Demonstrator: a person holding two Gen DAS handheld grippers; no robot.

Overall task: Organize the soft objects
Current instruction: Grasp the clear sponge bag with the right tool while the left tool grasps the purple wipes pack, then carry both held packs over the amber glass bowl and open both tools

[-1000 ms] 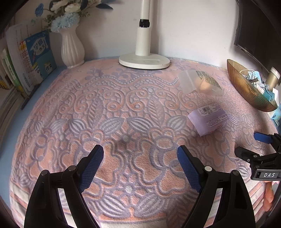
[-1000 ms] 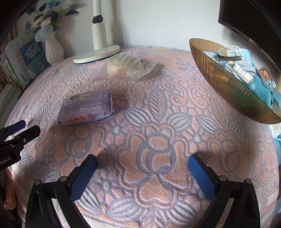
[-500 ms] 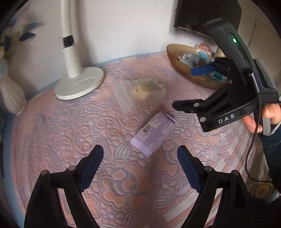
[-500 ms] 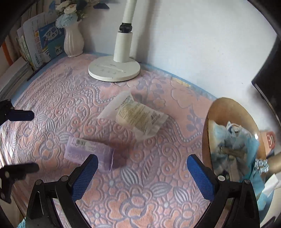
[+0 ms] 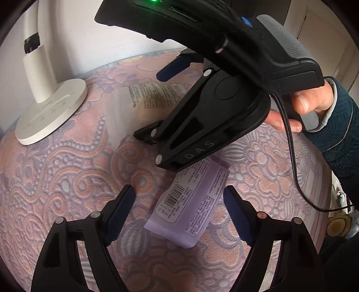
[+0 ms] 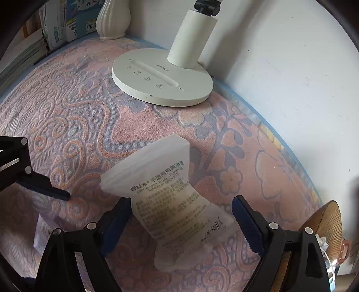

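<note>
A purple soft packet [image 5: 190, 202] with a barcode lies on the patterned cloth, between the open fingers of my left gripper [image 5: 179, 213]. A translucent white pouch with a makeup sponge inside [image 6: 170, 202] lies between the open fingers of my right gripper [image 6: 181, 221]. The pouch also shows in the left wrist view [image 5: 143, 101], partly hidden behind the right gripper's body [image 5: 202, 112]. A corner of the purple packet [image 6: 42, 231] shows at the lower left of the right wrist view, near the left gripper's fingertip [image 6: 44, 187].
A white lamp base [image 6: 161, 80] stands behind the pouch near the wall. A white vase [image 6: 113, 18] and books [image 6: 56, 27] stand at the back left. A golden bowl [image 6: 323, 231] with cloths sits at the right edge.
Both grippers have come down close over the cloth. The left now straddles the purple packet and the right now straddles the white pouch. Both stay open.
</note>
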